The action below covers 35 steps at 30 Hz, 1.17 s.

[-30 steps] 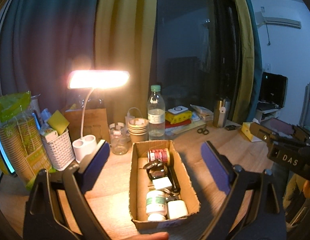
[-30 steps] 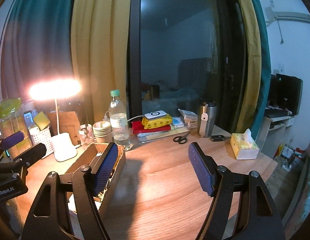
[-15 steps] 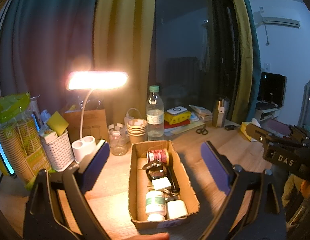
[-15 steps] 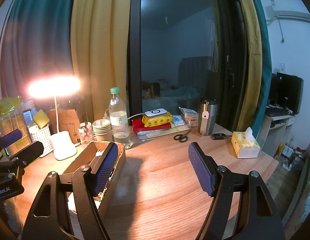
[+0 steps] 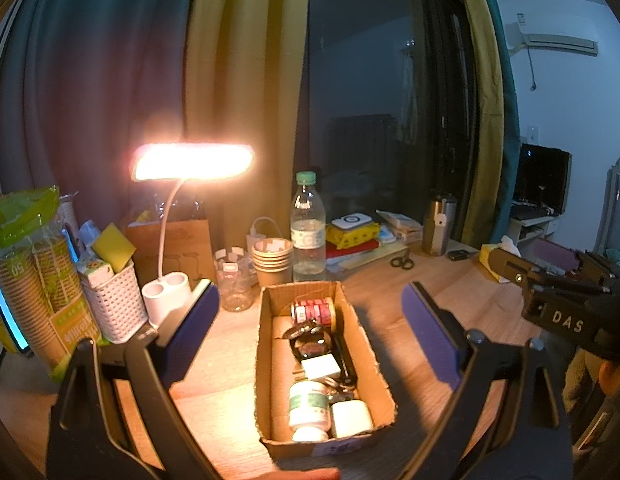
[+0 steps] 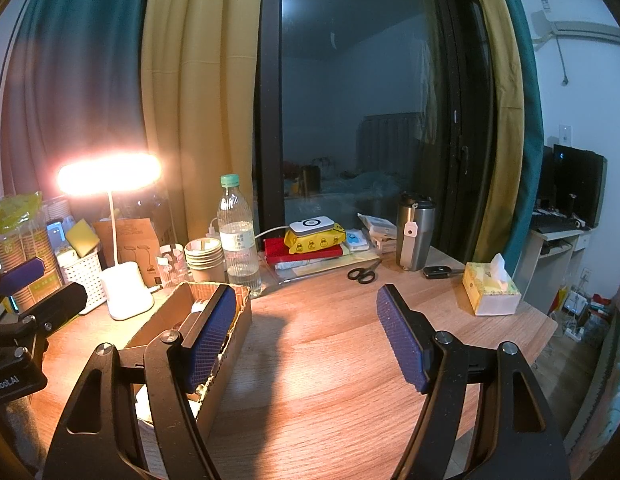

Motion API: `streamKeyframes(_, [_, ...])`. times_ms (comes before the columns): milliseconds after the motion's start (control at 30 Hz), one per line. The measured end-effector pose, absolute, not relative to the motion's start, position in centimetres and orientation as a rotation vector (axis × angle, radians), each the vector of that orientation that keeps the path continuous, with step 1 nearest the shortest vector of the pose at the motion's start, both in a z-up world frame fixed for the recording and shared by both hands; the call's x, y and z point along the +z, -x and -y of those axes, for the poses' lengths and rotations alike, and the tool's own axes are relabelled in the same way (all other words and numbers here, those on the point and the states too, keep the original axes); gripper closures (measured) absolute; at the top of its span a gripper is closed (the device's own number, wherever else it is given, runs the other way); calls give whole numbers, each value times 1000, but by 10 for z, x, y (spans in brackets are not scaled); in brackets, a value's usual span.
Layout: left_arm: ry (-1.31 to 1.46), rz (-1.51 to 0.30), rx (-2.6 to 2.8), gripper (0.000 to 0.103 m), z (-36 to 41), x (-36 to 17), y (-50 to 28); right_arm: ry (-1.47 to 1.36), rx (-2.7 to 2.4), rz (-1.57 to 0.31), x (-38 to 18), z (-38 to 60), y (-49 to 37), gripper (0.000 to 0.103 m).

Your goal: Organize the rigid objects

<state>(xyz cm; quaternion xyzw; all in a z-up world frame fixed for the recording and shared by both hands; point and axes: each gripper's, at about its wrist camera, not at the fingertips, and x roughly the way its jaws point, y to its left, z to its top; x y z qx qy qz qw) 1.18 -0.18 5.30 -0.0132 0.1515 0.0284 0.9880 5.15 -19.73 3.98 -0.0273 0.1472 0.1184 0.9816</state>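
Observation:
An open cardboard box (image 5: 369, 364) lies on the wooden desk and holds small rigid items: a red-labelled roll (image 5: 313, 311), a black object (image 5: 310, 340), a white cube (image 5: 319, 366), a white pill bottle (image 5: 308, 402) and a white roll (image 5: 351, 418). My left gripper (image 5: 310, 336) is open and empty, held above and in front of the box. My right gripper (image 6: 306, 336) is open and empty to the right of the box (image 6: 226, 356), over bare desk. The right gripper's body shows in the left wrist view (image 5: 557, 308).
A lit desk lamp (image 5: 192, 162), water bottle (image 5: 308, 232), stacked paper cups (image 5: 272, 262), white basket (image 5: 112, 304) and cup packs (image 5: 26, 280) stand behind and left of the box. Scissors (image 6: 363, 274), a steel tumbler (image 6: 413, 236), tissue box (image 6: 489, 290) and stacked books (image 6: 310, 248) sit at the back right.
Both grippers have shifted only slightly; the views are almost the same. Nothing was taken hold of or let go.

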Motion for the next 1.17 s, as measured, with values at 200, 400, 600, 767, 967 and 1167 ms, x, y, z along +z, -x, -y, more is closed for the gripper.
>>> streamKeyframes(200, [27,-296,53,9,3,54,-10,56,238,-297,39,197,-52,27])
streamKeyframes(400, [26,-294,52,9,3,54,-10,55,238,-297,39,197,-52,27])
streamKeyframes(600, [22,-290,53,9,4,54,-10,55,238,-297,39,197,-52,27])
streamKeyframes(767, [23,-290,53,9,4,54,-9,55,237,-297,39,196,-52,27])
streamKeyframes(967, [23,-290,53,9,4,54,-9,56,237,-298,39,196,-52,27])
streamKeyframes(1167, [24,-307,57,9,4,52,-13,57,239,-302,36,195,-53,27])
